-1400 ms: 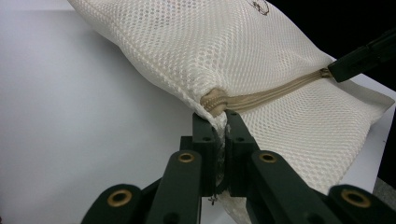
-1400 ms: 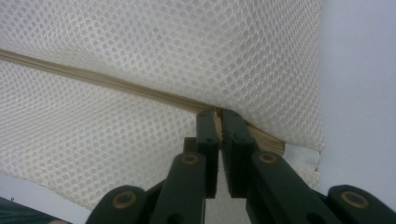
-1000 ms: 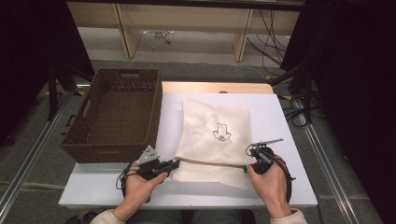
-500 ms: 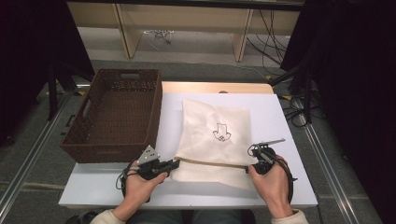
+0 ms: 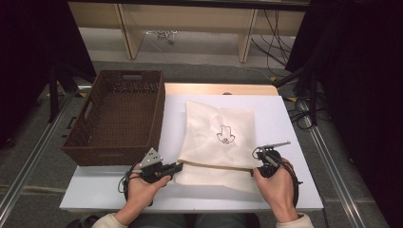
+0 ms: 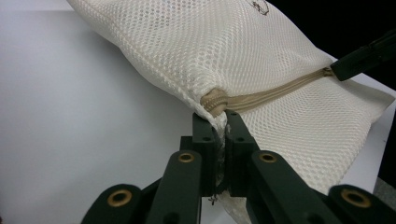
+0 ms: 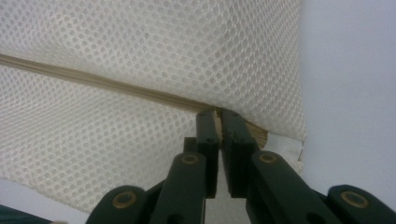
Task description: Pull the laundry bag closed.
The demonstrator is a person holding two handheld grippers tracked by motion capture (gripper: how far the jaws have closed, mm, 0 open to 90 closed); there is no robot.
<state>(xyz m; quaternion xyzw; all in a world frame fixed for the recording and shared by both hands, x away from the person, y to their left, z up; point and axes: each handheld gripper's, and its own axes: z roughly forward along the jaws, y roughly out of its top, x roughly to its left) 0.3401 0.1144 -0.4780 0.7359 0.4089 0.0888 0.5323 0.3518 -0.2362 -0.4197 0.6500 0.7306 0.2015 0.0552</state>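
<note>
I have the mesh laundry bag lying flat on the white table, just right of the brown wicker basket, and I'm pinching it at both ends of its beige zipper, which runs across the near part of the bag from about 9 o'clock to 3 o'clock. My left gripper is clamped tight on the zipper's left end; in the left gripper view the jaws are nearly together with a fold of mesh and the bunched zipper end squeezed between them. My right gripper is likewise closed on the right end, and its own view shows the jaws meeting right on the zipper tape near the bag's corner. I judge this as the hold-and-tension step, with the zipper pulled straight between my hands. Next, I think, I must keep both pinches firm and lift evenly, then carry the bag toward 10 o'clock, over the basket, without letting either corner slip.
</note>
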